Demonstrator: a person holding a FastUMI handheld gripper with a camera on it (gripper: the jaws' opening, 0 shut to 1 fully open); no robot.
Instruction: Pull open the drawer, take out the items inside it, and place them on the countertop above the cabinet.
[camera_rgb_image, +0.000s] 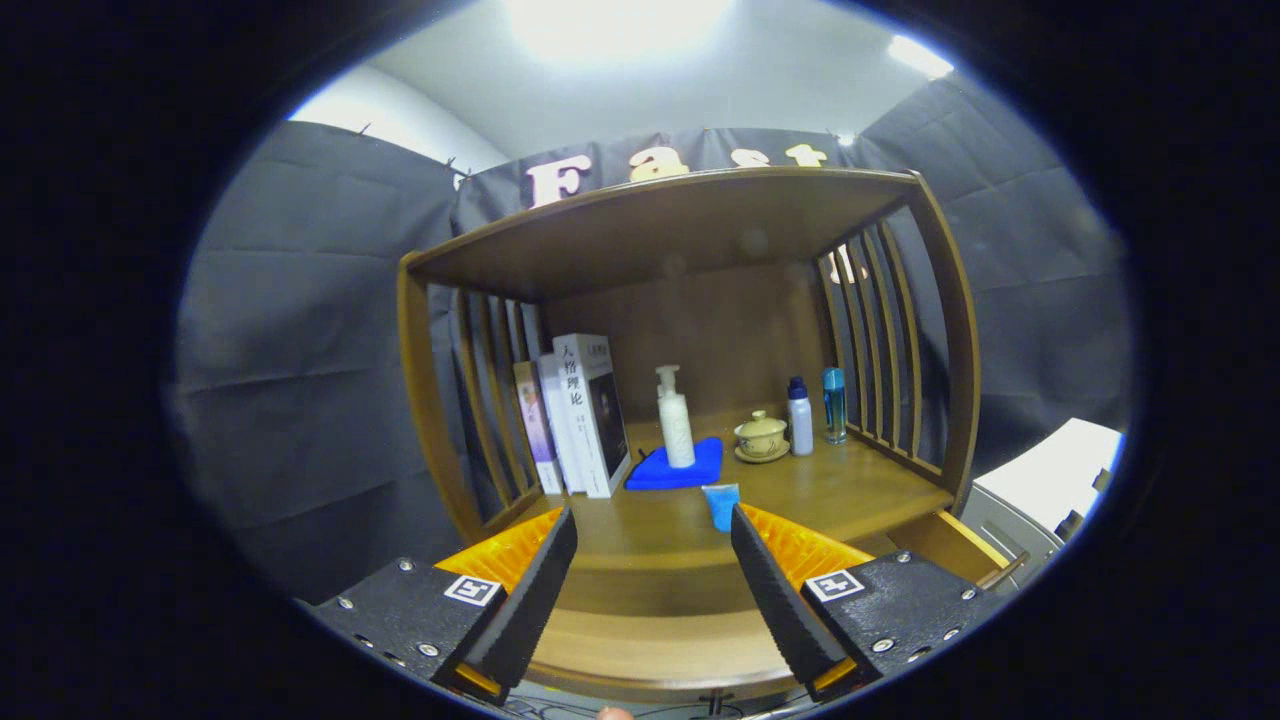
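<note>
My gripper is open, and between its fingers I see only the wood of the cabinet. The fingers hover over the pulled-out drawer, whose right wall juts out beside the cabinet; what lies inside it is hidden. Just beyond the fingertips is the wooden countertop. A small blue tube stands at its front, close to the right fingertip. Farther back a white pump bottle stands on a folded blue cloth.
Several upright books lean at the countertop's left. A lidded teacup on a saucer, a white bottle with a blue cap and a blue bottle stand at its right. Slatted sides and a top shelf enclose the space. A white surface lies outside on the right.
</note>
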